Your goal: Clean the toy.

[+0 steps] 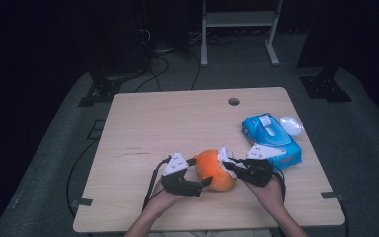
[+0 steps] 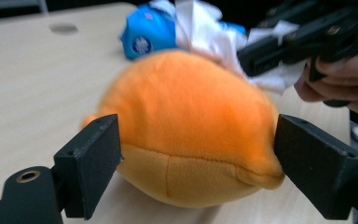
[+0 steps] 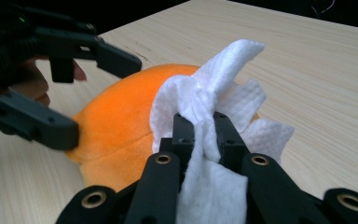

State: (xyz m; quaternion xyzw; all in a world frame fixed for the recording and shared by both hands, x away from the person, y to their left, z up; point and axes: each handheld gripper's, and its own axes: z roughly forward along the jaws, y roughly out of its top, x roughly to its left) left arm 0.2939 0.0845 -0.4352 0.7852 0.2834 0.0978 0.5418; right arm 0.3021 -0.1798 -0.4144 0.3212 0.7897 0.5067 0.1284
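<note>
— What's going on with that orange plush (image 1: 215,170)?

— It sits near the front edge of the table (image 1: 177,118), right between the two claws. Looks like it's getting wiped. The right claw (image 1: 231,166) has its jaws pressed together on a wad of white tissue (image 3: 205,116), and the tissue rests against the plush's upper right side.

— And the left claw (image 1: 203,173)?

— Spread wide, one jaw on each side of the plush. In the left gripper view the pads sit at the flanks. The far one looks to be at the seam corner, the near one just at the fabric, but I can't say they press. I'd call it open around the toy, not gripping.

— Which way does the plush lie?

— Its long axis runs roughly left to right across the table, from one hand to the other. The left claw comes at it from the left end, the right one from the right and slightly above. Both are about equally close. I'd guess the next stroke depends on the left jaws steadying the toy so the tissue can drag over the top without pushing it away.

— Anything else out there?

— A blue wipes pack (image 1: 272,139) behind the right hand, a little apart from the plush. It has a logo on its end, too blurred to read.
</note>
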